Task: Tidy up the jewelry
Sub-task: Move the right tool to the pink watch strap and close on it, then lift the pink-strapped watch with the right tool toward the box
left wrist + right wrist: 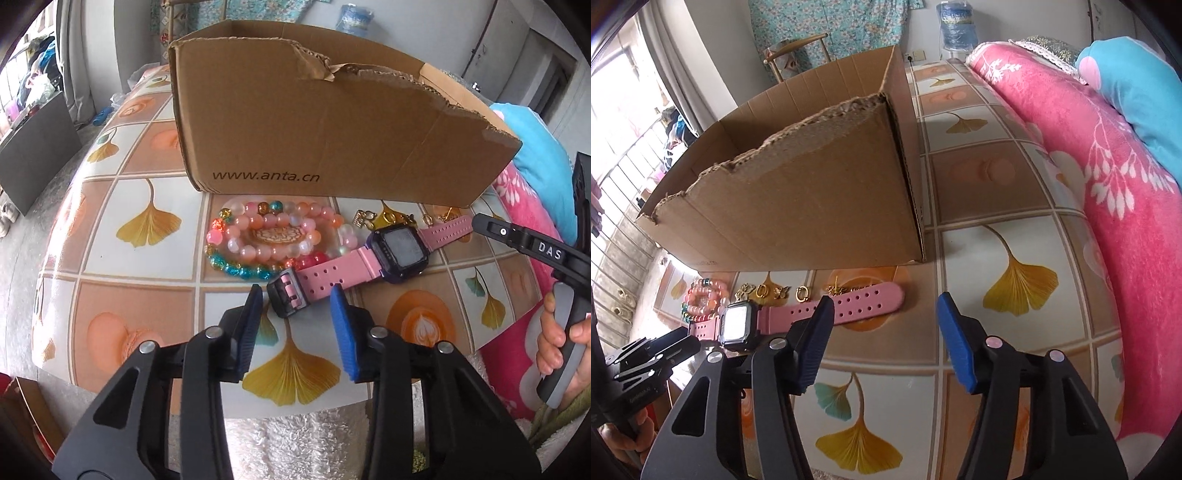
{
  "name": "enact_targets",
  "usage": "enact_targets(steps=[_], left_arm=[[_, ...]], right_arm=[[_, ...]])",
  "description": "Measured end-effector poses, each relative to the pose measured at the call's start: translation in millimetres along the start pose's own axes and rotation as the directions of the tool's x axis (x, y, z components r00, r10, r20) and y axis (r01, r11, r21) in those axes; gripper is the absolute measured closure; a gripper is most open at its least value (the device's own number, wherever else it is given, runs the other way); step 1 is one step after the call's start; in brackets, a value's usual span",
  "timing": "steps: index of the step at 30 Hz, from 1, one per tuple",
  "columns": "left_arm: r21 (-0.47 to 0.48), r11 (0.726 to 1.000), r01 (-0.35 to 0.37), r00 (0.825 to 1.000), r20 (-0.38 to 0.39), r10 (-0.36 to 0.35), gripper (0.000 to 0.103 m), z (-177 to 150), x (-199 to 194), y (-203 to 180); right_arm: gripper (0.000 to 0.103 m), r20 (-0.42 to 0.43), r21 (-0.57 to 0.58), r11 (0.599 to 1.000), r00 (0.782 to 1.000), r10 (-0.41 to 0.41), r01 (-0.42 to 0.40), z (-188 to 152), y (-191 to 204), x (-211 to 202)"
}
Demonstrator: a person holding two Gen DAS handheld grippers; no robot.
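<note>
Blue pads fill our near view: our left gripper (pixel 295 325) hangs low over the pink watch (pixel 369 258), jaws at a narrow gap with the black buckle end just ahead of the tips and nothing pressed between the pads. That watch lies flat on the worktop (pixel 147 184), its dark square face up, strap stretched out both ways in front of the cardboard box (pixel 332 122). Just left of it, touching the strap, we see the heap of bead bracelets (pixel 266 236), pink, white, teal and gold. Behind the strap, along the foot of the box, sit small gold charms (pixel 764 291). From the other side our right gripper (pixel 886 332) stands about half open over bare ginkgo-leaf cloth, its left pad just beside the holed strap end, gripping nothing. The box is open-topped with a torn rim. Off to the right lies a pink floral blanket (pixel 1108 184) and a blue cushion (pixel 1137 81).
</note>
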State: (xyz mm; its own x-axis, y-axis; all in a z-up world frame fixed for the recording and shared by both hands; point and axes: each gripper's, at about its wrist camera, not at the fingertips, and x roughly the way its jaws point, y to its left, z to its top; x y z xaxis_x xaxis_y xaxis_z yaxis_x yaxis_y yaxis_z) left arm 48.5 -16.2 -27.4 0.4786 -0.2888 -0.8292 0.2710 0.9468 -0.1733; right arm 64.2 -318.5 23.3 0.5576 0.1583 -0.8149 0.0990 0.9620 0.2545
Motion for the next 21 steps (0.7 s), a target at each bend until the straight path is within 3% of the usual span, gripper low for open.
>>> enact_targets(steps=[6, 8, 11, 14, 17, 21], left_arm=[[0.010, 1.000, 0.002, 1.000, 0.007, -0.002, 0.071, 1, 5, -4], [0.009, 1.000, 0.002, 1.000, 0.009, -0.002, 0.073, 1, 4, -4], [0.009, 1.000, 0.011, 1.000, 0.009, -0.012, 0.085, -1, 3, -2], [0.011, 1.000, 0.009, 1.000, 0.013, -0.010, 0.088, -3, 2, -3], [0.021, 1.000, 0.004, 1.000, 0.020, -0.004, 0.095, -5, 0, -3], [0.033, 0.999, 0.014, 0.999, 0.037, -0.015, 0.096, -10, -10, -4]], right_arm=[[0.058, -0.011, -0.007, 1.000, 1.000, -0.003, 0.003, 6, -1, 13], [0.072, -0.020, -0.008, 1.000, 1.000, 0.014, -0.014, 8, 0, 16], [0.085, -0.024, -0.007, 1.000, 1.000, 0.008, -0.008, 9, -1, 18], [0.093, -0.027, 0.022, 1.000, 0.999, 0.022, -0.021, 7, -6, 15], [0.096, -0.037, 0.053, 0.998, 0.998, 0.047, -0.045, 5, -14, 11], [0.097, -0.055, 0.069, 0.996, 0.996, 0.065, -0.061, -3, -18, 2]])
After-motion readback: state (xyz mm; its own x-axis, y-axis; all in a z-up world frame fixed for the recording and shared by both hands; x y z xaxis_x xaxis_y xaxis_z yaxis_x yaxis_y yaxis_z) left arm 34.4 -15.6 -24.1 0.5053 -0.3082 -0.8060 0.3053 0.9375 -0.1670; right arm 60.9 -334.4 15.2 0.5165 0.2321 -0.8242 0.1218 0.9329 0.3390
